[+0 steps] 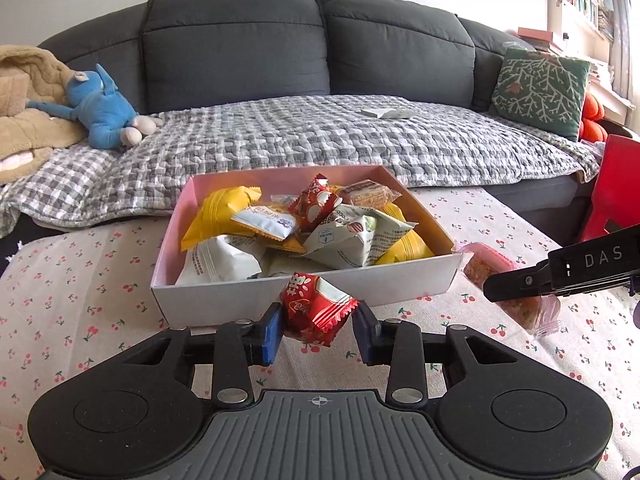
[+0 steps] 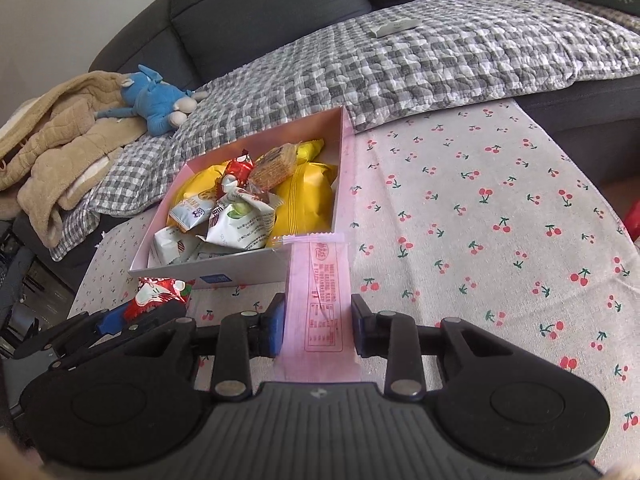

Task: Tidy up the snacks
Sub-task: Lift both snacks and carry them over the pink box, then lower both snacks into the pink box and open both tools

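both fingers clamped: left gripper (image 1: 316,320) pinches the red foil snack (image 1: 316,308), right gripper (image 2: 318,326) the pink wafer pack (image 2: 318,300), both just short of the box (image 1: 168,280); light, crinkly, crushable, so grip mid-body, gently.

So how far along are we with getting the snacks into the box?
Mostly done: the box already holds a heap of yellow, white and red packets. In hand: the left gripper is shut on a red snack, the right gripper on a pink bar, both at the box's near side. Left: drop both in. No other loose snacks are visible on the tablecloth.
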`<state>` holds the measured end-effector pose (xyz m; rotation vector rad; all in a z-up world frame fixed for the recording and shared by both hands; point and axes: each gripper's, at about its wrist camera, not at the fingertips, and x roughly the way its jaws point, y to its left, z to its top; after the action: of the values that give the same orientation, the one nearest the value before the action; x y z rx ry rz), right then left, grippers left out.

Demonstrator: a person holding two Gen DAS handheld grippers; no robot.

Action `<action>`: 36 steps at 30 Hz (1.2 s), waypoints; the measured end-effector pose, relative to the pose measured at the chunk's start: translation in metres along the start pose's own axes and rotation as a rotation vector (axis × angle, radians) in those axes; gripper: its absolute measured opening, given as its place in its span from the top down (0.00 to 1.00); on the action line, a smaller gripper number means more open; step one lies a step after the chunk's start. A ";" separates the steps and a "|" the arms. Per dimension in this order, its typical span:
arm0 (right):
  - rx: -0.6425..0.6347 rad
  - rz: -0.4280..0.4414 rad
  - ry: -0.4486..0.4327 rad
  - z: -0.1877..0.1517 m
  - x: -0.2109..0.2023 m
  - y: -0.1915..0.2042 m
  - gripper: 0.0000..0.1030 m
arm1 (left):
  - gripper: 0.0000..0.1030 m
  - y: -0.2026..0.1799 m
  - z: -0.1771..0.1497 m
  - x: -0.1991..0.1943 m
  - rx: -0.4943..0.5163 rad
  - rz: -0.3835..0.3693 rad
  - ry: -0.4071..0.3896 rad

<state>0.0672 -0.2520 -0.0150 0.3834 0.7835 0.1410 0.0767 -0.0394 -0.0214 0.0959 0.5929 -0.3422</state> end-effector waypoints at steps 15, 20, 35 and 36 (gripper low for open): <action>0.044 0.062 -0.064 0.035 -0.005 0.011 0.71 | 0.66 0.025 0.063 0.012 -0.070 0.045 0.032; 0.075 0.086 -0.081 0.059 0.008 0.007 0.71 | 0.66 0.036 0.080 0.032 -0.101 0.074 0.062; 0.088 0.208 -0.133 0.107 0.076 -0.007 0.71 | 0.66 0.034 0.128 0.120 -0.040 0.144 0.126; 0.075 0.204 -0.130 0.108 0.079 -0.006 0.71 | 0.66 0.032 0.129 0.125 -0.032 0.145 0.132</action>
<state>0.1994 -0.2675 0.0001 0.5382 0.6218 0.2756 0.2527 -0.0688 0.0146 0.1307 0.7173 -0.1865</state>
